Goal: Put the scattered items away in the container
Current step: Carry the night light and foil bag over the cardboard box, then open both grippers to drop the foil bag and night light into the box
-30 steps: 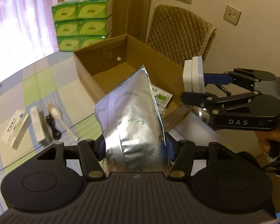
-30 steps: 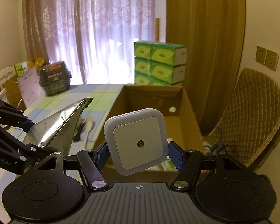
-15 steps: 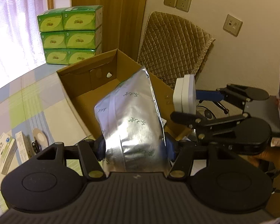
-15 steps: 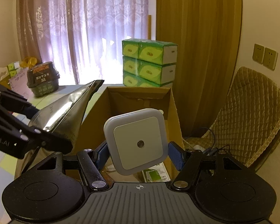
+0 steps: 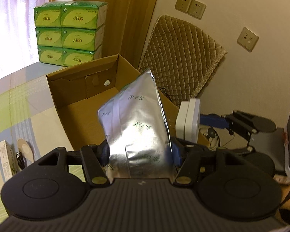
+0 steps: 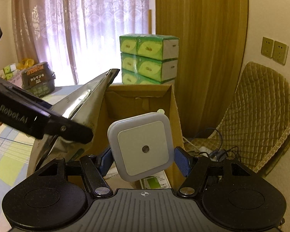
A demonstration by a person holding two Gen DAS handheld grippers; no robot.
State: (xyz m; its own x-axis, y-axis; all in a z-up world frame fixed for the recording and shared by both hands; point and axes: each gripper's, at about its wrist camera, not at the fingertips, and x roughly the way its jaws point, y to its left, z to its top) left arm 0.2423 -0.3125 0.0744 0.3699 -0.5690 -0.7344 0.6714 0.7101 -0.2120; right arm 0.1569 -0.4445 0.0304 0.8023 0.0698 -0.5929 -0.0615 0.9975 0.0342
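My left gripper is shut on a silver foil pouch with small green prints, held upright over the near end of the open cardboard box. The right gripper is shut on a white square night light, also above the box. In the left wrist view the night light shows edge-on at the right of the pouch. In the right wrist view the pouch and the left gripper's arm cross from the left. A green-and-white packet lies on the box floor.
A few small white boxes, a wooden spoon and a black cable lie on the checked tablecloth at left. Stacked green tissue packs stand behind the box. A quilted chair is to the right, a dark tub far left.
Both grippers have moved forward and over the box with their loads. The box, tissue packs and chair have drawn nearer; the table items have slid to the left edge.
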